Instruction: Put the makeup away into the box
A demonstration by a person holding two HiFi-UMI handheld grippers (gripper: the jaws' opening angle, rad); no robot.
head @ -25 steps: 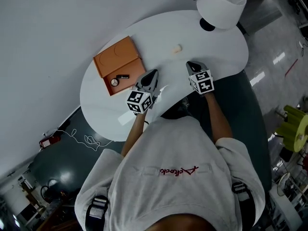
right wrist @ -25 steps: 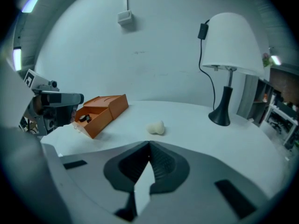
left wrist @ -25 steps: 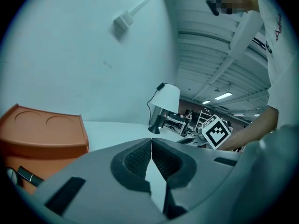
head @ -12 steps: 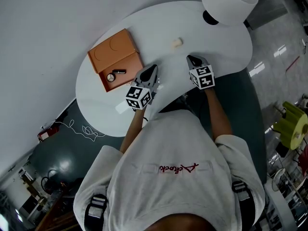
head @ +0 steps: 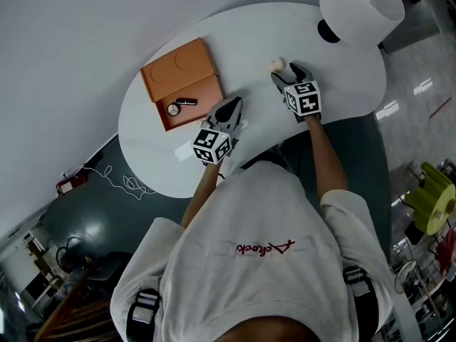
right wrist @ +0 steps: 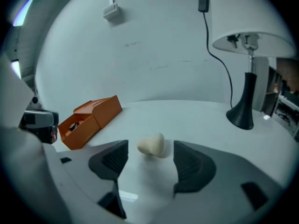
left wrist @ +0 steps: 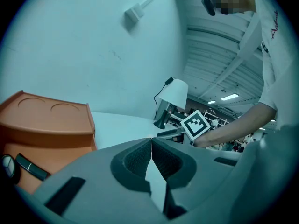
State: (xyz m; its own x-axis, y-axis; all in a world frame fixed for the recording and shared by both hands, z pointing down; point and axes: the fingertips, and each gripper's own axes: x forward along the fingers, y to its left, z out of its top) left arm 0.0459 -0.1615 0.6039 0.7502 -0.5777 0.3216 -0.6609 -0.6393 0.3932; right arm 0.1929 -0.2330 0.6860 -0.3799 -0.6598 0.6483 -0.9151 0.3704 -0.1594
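A cream makeup sponge lies on the white table. My right gripper has its jaws opening wide. The sponge sits between the fingertips, with neither pad touching it. The orange box stands open at the left, its lid folded back. A round compact and a black tube lie inside it. My left gripper hovers just right of the box, shut, with nothing between its pads.
A white-shaded lamp on a black base stands at the table's far right, its cord running up the wall. The table's rounded near edge runs close to my body. A dark floor with cables lies to the left.
My right gripper has moved forward across the table to the sponge and its jaws have gone from shut to wide apart. The left gripper has stayed beside the box.
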